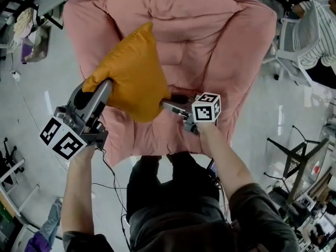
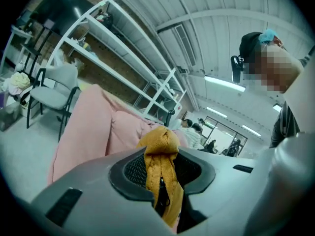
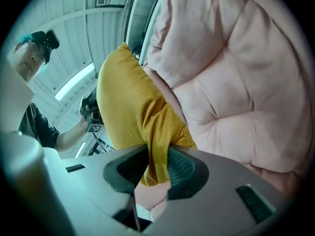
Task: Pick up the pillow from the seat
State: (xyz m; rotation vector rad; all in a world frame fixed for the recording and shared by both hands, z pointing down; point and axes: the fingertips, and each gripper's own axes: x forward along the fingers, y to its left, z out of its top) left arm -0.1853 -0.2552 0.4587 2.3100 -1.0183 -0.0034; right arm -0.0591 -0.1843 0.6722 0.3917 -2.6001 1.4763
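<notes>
A mustard-yellow pillow (image 1: 134, 72) hangs above the pink padded seat (image 1: 210, 41), held by two of its lower corners. My left gripper (image 1: 109, 84) is shut on the pillow's left corner; in the left gripper view the bunched yellow fabric (image 2: 160, 168) is pinched between the jaws. My right gripper (image 1: 167, 105) is shut on the lower right corner, and the right gripper view shows the pillow (image 3: 130, 107) rising from the jaws with the fold (image 3: 156, 156) squeezed between the pads. The pink seat (image 3: 236, 77) lies behind it.
The pink seat (image 2: 88, 132) fills the middle of the head view over a pale floor (image 1: 42, 88). A grey chair (image 2: 56, 90) and metal shelving (image 2: 123, 53) stand at the left. A person in a striped top (image 1: 315, 30) sits at the upper right. Cables trail near my legs.
</notes>
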